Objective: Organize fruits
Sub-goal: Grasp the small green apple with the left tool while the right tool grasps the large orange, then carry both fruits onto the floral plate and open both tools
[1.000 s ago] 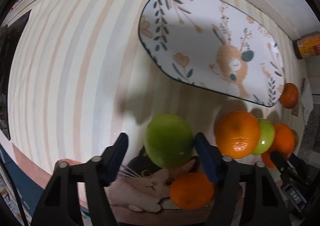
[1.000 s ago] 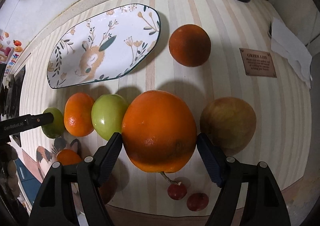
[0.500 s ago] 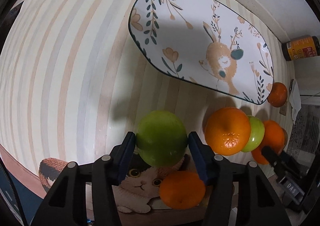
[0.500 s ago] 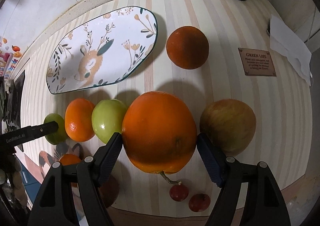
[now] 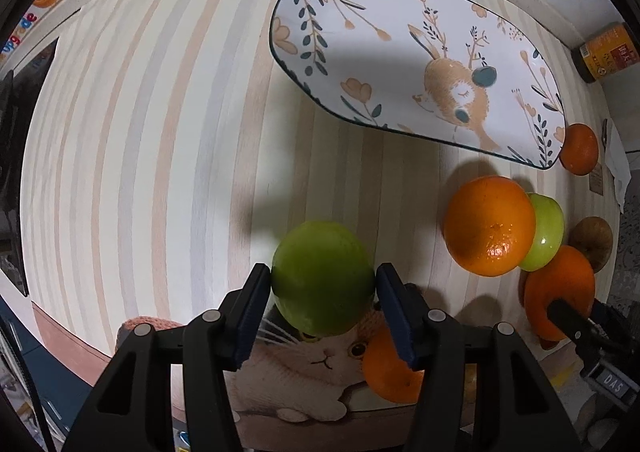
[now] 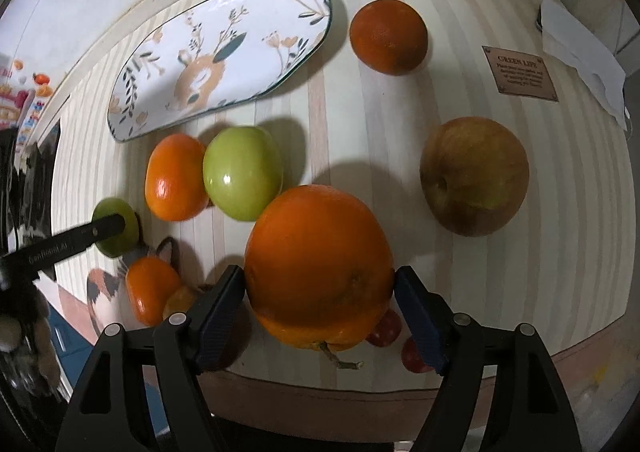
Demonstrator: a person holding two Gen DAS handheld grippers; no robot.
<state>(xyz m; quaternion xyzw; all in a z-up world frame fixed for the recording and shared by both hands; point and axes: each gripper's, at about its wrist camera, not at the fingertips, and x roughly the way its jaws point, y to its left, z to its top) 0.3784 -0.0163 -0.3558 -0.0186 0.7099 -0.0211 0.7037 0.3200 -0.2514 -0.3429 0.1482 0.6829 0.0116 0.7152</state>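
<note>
Green fruit (image 5: 323,278): clamped between the left gripper's (image 5: 323,292) jaws, above the table's near edge.
Big orange (image 6: 318,266): pinched in the right gripper (image 6: 320,292).
Plate (image 5: 400,12): ahead and right of the left jaws; empty, long axis slanting rightward.
Nearer hand: left, I'd judge.

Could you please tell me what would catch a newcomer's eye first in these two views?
Each gripper is clamped on a fruit: the left gripper on a green apple, the right gripper on a big orange. Behind them lies an empty oval plate painted with a rabbit and flowers. Between plate and grippers, an orange and a second green apple sit touching on the striped table.
</note>
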